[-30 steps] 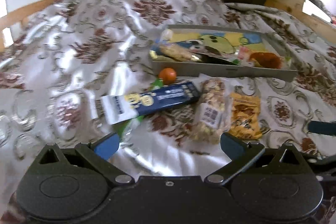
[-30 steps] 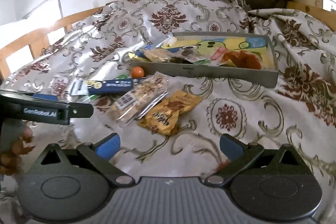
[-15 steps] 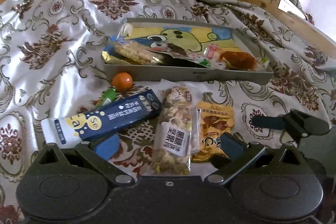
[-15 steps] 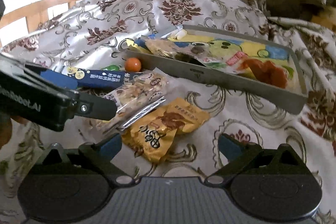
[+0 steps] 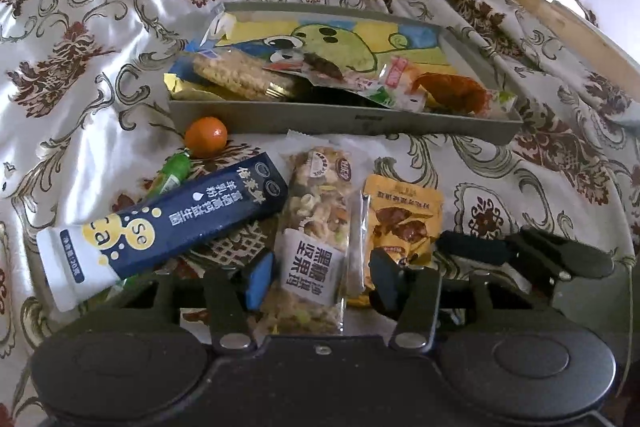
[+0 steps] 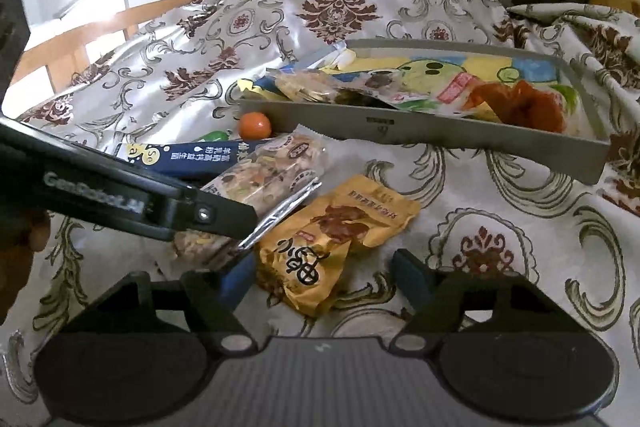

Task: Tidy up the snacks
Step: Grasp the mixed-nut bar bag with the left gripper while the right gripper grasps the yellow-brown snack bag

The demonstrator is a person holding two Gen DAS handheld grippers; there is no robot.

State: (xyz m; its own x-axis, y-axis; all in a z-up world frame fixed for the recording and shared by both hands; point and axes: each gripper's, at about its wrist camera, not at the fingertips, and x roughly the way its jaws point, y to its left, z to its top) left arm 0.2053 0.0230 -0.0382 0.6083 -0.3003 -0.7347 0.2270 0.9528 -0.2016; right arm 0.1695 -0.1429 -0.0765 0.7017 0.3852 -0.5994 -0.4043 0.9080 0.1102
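Note:
On the patterned bedspread lie a clear nut-mix packet (image 5: 316, 227) and, to its right, a yellow snack packet (image 5: 404, 223). My left gripper (image 5: 320, 281) straddles the near end of the nut-mix packet; its jaws are closing, with the blue pads just beside the packet's edges. In the right wrist view my right gripper (image 6: 322, 277) straddles the yellow snack packet (image 6: 320, 255), jaws closing, with gaps left at both pads. The left gripper's black finger (image 6: 224, 215) reaches in over the nut-mix packet (image 6: 264, 179).
A grey tray (image 5: 360, 123) holding several snack packets lies just beyond. A dark blue box (image 5: 180, 223), a green tube (image 5: 172, 175) and a small orange fruit (image 5: 206, 137) sit to the left. A person's hand (image 6: 24, 251) shows at the left edge.
Both grippers have moved forward and down onto the two packets. Their jaws have narrowed, the left more than the right.

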